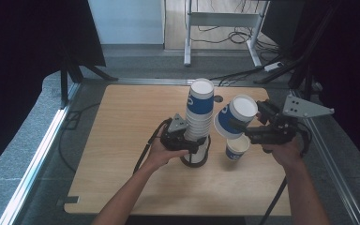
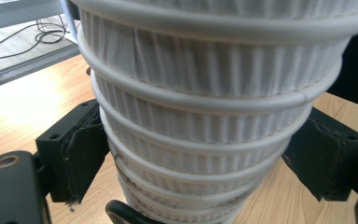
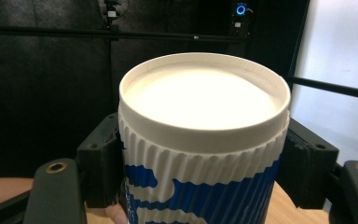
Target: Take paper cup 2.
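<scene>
The left gripper (image 1: pixel 193 146) is clamping the stack (image 1: pixel 198 121) low; the right gripper (image 1: pixel 238 127) is gripping a cup's (image 1: pixel 234 117) ribbed sides. Light, crushable paper: squeeze gently.

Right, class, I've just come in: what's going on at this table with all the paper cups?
A person is working through a stack of upside-down cups. The left gripper clamps the stack low down, steadying it on the table. The right gripper holds one blue-and-white cup, tilted, above another cup standing upright on the table.

One cup stack (image 1: pixel 198 121), two single cups (image 1: pixel 235 116)
</scene>
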The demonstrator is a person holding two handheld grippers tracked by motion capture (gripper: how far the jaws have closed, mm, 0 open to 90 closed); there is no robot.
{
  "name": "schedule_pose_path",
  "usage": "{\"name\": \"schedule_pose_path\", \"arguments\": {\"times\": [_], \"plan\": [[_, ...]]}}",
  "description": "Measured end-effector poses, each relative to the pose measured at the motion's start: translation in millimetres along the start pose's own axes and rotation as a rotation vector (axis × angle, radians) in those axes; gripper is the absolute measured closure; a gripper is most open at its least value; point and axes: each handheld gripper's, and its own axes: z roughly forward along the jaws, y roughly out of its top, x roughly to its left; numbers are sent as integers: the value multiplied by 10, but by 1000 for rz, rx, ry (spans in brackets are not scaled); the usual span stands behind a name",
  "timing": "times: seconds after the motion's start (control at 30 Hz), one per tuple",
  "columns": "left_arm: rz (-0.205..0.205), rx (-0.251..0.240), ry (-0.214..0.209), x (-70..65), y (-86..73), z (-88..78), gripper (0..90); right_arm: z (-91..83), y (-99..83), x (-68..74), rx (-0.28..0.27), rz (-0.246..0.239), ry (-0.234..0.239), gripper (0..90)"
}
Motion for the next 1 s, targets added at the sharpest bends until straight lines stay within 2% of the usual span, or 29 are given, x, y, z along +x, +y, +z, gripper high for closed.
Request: {"name": "schedule_pose_path", "arguments": {"times": [0.2,0.37,0.6,0.8,1.0], "plan": [[-6,-11,-13,13,11,-33,118,22,-142,22,16,6,10,265],[-9,-9,-34,22,20,-87,61,48,-253,40,34,12,13,265],[-7,-12,-34,33,2,-207,38,46,-395,57,37,31,22,265],[-12,-34,-32,33,-71,-326,46,42,-507,72,41,45,28,265],[15,-51,-32,-30,-182,-439,60,59,-627,103,56,50,28,265]]}}
